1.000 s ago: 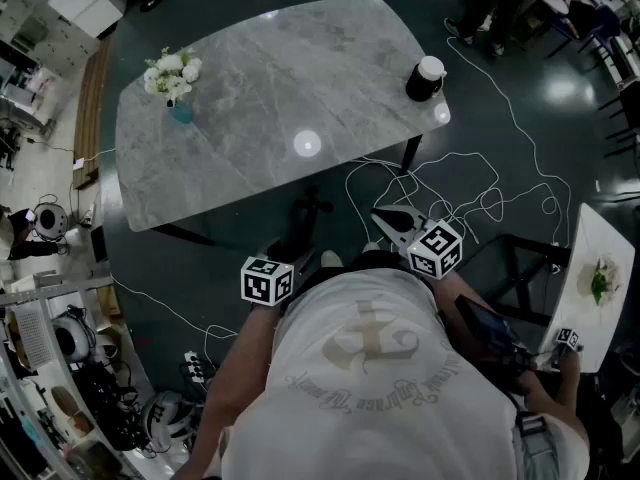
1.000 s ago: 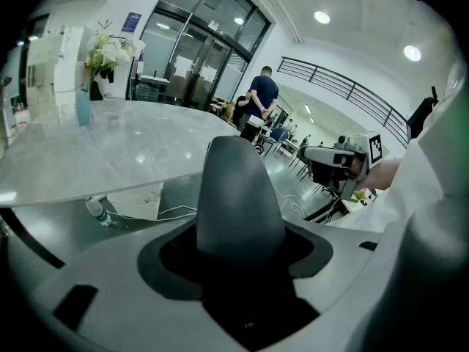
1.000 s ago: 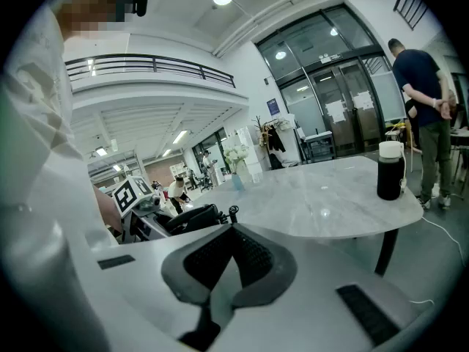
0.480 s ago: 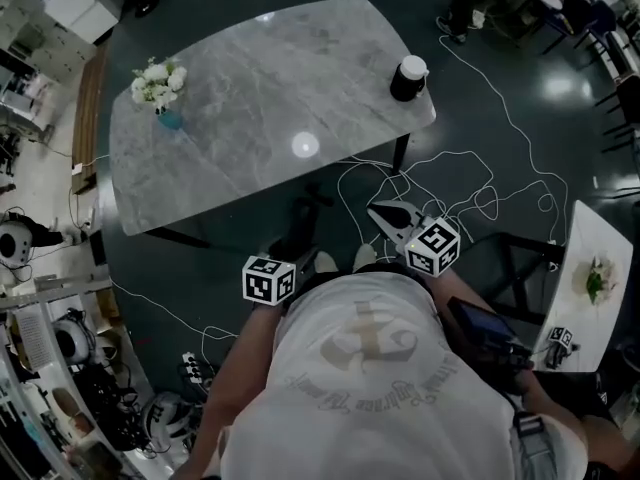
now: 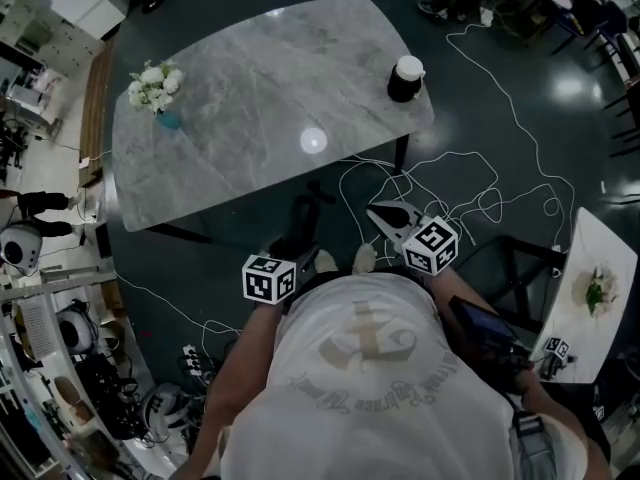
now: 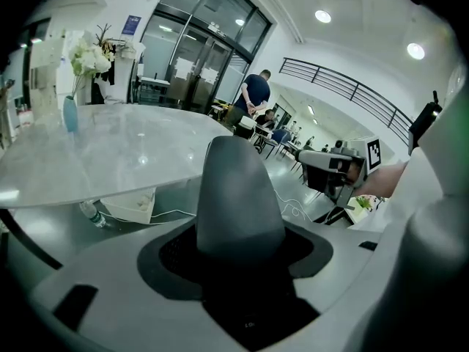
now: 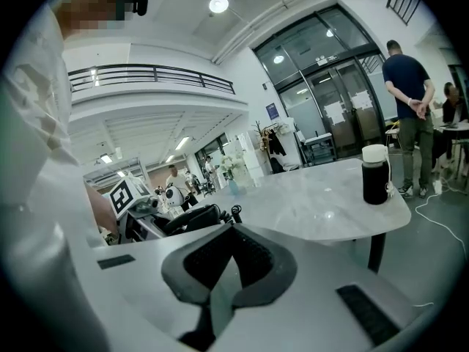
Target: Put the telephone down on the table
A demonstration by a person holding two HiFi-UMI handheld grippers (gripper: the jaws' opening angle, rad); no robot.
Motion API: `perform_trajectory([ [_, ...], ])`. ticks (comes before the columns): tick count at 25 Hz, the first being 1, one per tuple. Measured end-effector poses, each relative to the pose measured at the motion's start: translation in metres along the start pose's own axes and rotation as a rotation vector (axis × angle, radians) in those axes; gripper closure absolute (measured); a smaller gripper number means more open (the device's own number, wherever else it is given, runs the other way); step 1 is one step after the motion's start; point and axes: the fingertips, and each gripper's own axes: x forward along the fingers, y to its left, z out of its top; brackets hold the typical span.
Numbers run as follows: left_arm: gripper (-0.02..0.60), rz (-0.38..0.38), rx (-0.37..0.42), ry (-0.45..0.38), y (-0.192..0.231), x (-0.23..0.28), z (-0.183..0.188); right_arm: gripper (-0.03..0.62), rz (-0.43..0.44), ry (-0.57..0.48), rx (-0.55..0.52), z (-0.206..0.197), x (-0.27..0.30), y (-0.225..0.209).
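Note:
The black telephone handset (image 5: pixel 303 218) juts forward from my left gripper (image 5: pixel 288 256), low in front of the person's body and short of the table. From the right gripper view the handset (image 7: pixel 187 219) with its coiled cord lies in the left gripper's jaws. The left gripper view shows only its own grey jaw part, not the telephone. My right gripper (image 5: pixel 384 216) points at the floor to the right, its jaws together and empty. The grey marble table (image 5: pixel 250 98) stands ahead, bearing a flower vase (image 5: pixel 152 88) at its far left and a black bottle (image 5: pixel 404 78) at its right end.
White cables (image 5: pixel 470 183) loop over the dark floor between me and the table's right end. A white side table (image 5: pixel 590 288) with a plate stands at the right. Shelves with clutter (image 5: pixel 60 348) line the left. A person (image 7: pixel 407 108) stands beyond the table.
Both grippers keep their places in front of the body. The table has slid slightly left in the head view, and the legs at the top have moved off.

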Motion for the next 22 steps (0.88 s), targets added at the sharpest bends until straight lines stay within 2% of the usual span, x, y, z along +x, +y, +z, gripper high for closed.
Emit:
perform_trajectory([
  [22, 0.293, 0.060, -0.017, -0.012, -0.026, 0.011, 0.018, 0.579, 0.051, 0.009, 0.012, -0.006, -0.022, -0.027],
])
